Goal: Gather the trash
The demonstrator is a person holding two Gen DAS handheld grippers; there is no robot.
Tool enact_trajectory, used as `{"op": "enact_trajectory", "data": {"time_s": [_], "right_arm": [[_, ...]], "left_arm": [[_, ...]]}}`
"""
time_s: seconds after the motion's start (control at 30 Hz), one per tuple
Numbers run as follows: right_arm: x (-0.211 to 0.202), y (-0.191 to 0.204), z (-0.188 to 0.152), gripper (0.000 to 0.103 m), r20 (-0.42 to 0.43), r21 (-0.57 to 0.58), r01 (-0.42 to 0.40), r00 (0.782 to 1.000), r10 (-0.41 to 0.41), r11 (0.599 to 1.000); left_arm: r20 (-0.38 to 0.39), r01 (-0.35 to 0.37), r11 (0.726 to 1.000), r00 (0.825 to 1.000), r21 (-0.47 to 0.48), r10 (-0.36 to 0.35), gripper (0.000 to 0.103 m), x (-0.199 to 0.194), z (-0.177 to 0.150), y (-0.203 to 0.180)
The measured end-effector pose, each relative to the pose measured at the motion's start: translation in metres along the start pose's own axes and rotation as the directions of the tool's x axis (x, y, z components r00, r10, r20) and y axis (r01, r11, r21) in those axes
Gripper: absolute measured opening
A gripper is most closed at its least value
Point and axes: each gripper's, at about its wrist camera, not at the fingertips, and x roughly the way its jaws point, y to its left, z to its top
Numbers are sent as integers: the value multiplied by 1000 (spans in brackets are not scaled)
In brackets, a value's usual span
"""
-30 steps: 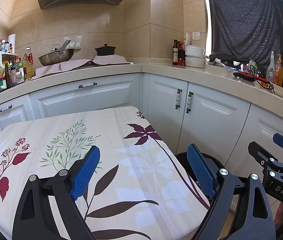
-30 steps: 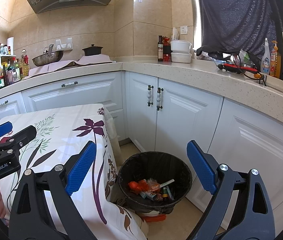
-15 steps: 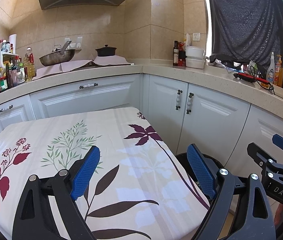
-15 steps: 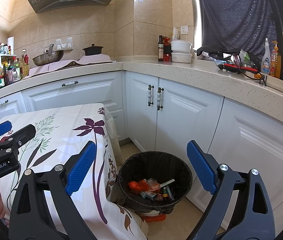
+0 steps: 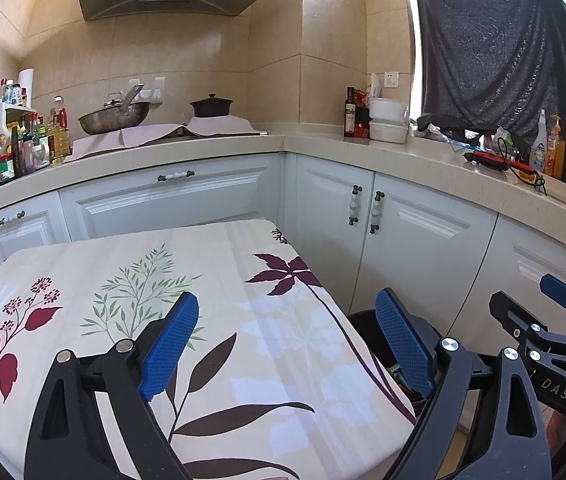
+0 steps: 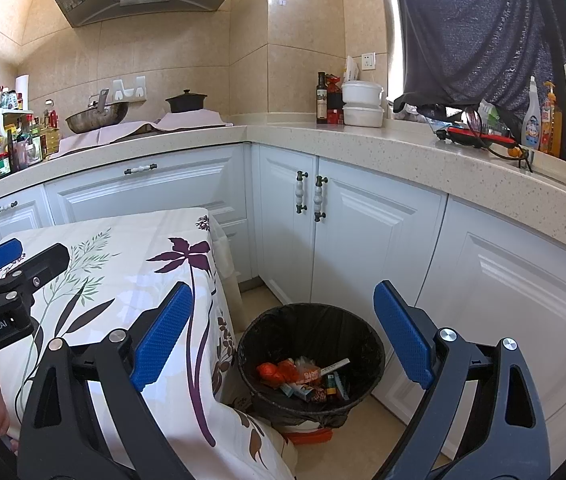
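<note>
A black-lined trash bin stands on the floor beside the table, holding several pieces of trash such as orange wrappers and small packets. My right gripper hovers above it, open, with nothing between its blue pads. In the left wrist view my left gripper is open over the floral tablecloth, also with nothing in it. The bin's rim peeks out past the table's right edge. The right gripper shows at the far right there, and the left gripper at the far left of the right wrist view.
White cabinets run round the corner behind the bin under a beige counter. On the counter stand a wok, a black pot, bottles and white containers. A dark cloth hangs at the right.
</note>
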Motion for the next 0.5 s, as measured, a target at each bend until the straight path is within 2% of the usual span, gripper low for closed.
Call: {"op": "enact_trajectory", "data": {"time_s": [0.5], "right_arm": [[4,2,-2,90,-13,-4,-5,1000,5,1000]], "left_arm": [[-18,14,1000,1000,16,-14,90,4,-2,-3]]}}
